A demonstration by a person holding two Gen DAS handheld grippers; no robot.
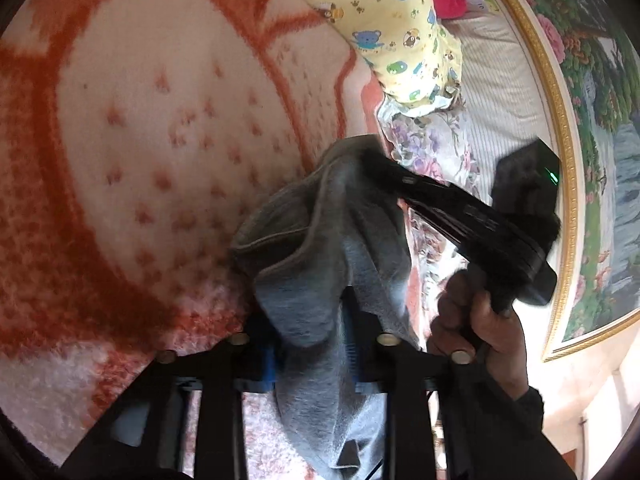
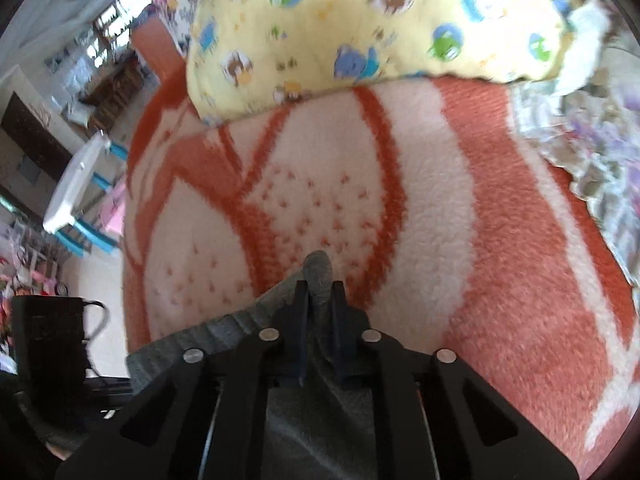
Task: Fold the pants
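Note:
The grey pants (image 1: 320,264) hang bunched up above the orange and cream blanket (image 1: 140,120). My left gripper (image 1: 312,344) is shut on the pants, and the cloth drapes over its fingers and hides them. My right gripper (image 1: 384,168) reaches in from the right in the left wrist view, with its tip pinching the upper edge of the pants. In the right wrist view my right gripper (image 2: 320,292) is shut on a fold of the grey pants (image 2: 318,276), whose ribbed waistband (image 2: 208,336) runs off to the left.
A yellow cartoon-print pillow (image 2: 360,28) lies at the blanket's (image 2: 500,240) far edge. Floral bedding (image 2: 592,168) lies to the right. A framed picture (image 1: 592,120) hangs on the wall. A white and blue stool (image 2: 76,196) stands on the floor at the left.

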